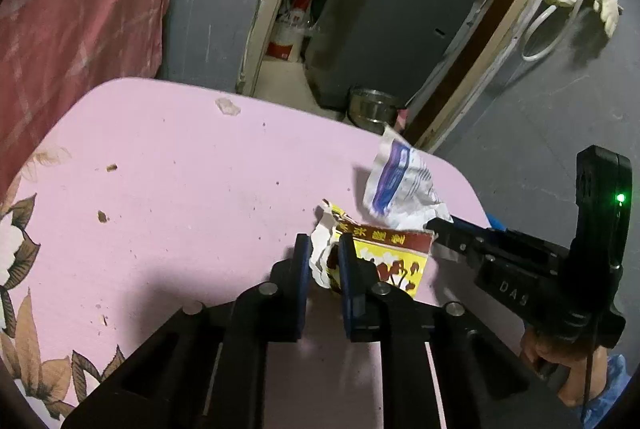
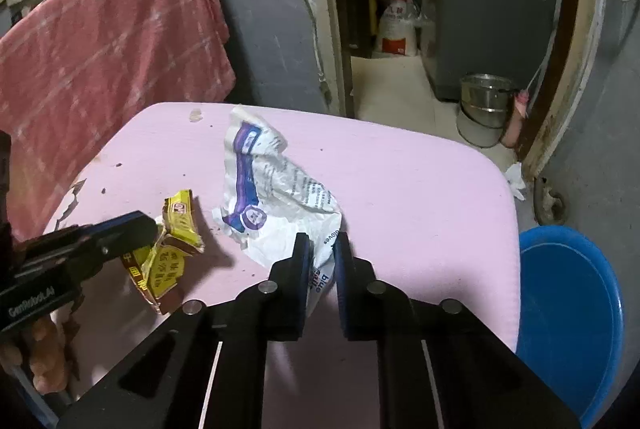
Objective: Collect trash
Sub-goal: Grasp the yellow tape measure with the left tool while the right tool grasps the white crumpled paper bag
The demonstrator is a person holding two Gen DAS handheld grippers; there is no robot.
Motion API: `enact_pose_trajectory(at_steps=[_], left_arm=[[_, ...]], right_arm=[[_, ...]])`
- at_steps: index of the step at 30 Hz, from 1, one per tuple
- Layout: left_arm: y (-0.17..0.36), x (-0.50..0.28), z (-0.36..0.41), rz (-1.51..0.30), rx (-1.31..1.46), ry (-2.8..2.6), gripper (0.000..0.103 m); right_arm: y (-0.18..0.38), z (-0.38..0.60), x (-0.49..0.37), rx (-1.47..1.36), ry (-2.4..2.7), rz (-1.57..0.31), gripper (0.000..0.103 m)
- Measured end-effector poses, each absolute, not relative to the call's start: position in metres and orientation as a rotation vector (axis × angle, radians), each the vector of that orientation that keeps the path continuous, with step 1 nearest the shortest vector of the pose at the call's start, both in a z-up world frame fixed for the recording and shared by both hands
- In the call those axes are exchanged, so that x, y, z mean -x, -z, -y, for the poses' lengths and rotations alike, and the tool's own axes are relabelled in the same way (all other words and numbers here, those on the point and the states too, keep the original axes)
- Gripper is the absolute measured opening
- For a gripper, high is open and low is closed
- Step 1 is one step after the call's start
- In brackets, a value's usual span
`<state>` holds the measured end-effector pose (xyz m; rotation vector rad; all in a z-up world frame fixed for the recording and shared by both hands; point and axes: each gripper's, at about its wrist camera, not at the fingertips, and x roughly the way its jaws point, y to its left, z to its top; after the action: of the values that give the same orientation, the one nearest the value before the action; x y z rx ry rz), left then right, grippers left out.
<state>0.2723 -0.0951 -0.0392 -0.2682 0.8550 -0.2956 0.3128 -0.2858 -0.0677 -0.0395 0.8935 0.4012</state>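
On the pink surface lie 2 pieces of trash. The left tool is clamped on the torn yellow-and-red snack wrapper. Just beside it, the right tool pinches the near edge of the crumpled white-and-purple glove packet. A blue basin sits beside the surface.

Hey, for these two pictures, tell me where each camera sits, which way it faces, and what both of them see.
Left wrist: sits on the left gripper, facing down over the pink table; its fingers pinch the yellow wrapper; the right gripper and a hand show.
Right wrist: sits on the right gripper, facing the same way; its fingers pinch the white wrapper; the left gripper and a hand show.
Shared: table, both wrappers, steel pot, doorway.
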Motion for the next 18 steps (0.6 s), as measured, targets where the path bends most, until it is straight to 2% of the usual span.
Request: enact_pose_trajectory(at_steps=[4,18], left_arm=[[0.034,-0.269,0.095,-0.828,0.264,0.305,0.006],[0.013,-0.25,0.092,-0.698,0.267,0.289,0.003]], right_arm=[[0.062,0.283,-0.303,0.072,-0.39,-0.851,0.006],[0.035,0.299,-0.266,0.061,-0.325,-0.66,0.004]])
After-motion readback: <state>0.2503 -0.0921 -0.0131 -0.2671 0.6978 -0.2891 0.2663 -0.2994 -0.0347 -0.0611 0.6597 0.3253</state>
